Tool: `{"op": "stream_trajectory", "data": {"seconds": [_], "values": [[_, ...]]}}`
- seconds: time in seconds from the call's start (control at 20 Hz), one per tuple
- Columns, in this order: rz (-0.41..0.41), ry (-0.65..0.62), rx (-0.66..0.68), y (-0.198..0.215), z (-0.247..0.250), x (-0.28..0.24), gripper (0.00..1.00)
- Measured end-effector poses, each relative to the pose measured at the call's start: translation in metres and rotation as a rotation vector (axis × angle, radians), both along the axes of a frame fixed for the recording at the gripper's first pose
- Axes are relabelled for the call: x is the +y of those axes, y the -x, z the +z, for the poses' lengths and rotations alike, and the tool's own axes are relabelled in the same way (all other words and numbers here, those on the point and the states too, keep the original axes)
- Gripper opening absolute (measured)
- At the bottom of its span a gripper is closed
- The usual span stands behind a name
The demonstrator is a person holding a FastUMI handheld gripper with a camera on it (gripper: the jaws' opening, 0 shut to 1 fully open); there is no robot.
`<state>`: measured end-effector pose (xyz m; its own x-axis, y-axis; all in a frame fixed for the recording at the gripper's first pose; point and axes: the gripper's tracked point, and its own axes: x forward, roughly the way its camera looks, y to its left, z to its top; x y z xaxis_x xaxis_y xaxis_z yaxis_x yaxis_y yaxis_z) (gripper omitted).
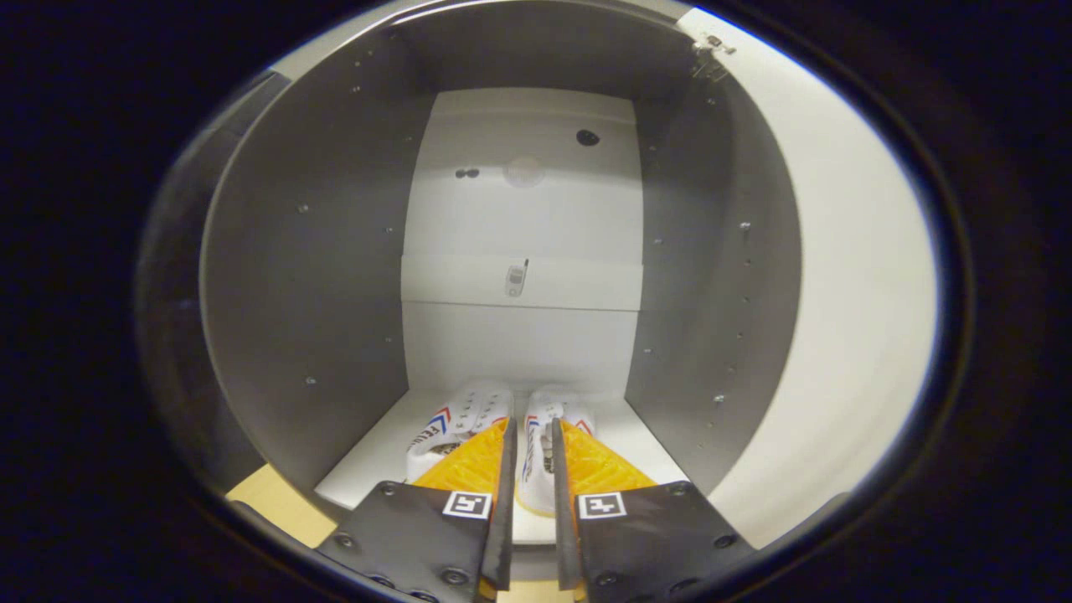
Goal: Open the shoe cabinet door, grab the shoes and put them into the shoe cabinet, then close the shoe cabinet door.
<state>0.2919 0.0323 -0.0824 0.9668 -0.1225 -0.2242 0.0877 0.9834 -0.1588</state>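
Shoes (502, 435) inside shoe cabinet (301, 251), fingers (484, 465) nearly closed around their inner edges.

1. The shoe cabinet (301, 276) is showing grey side walls, a white back panel and a white floor shelf.
2. The cabinet door (846, 276), at the right of the frame, is showing a plain white face.
3. The shoes (469, 419), at lower centre, are showing white with red and blue chevron marks on the side.
4. The gripper (529, 435) is showing orange ribbed fingers on black plates, each plate carrying a small black-and-white square marker.
5. A tan, wood-coloured surface (272, 502) is showing at the lower left.
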Motion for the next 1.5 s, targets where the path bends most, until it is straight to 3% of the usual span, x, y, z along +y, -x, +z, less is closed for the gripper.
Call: {"op": "stream_trajectory", "data": {"seconds": [0.35,1.0,1.25,1.5], "values": [[-0.023,-0.018,-0.087,0.086,0.048,0.001,0.23],[0.028,-0.077,-0.160,0.243,0.112,-0.009,0.23],[0.106,-0.083,-0.169,0.302,0.134,-0.027,0.23],[0.172,-0.150,-0.157,0.346,0.154,-0.076,0.23]]}}
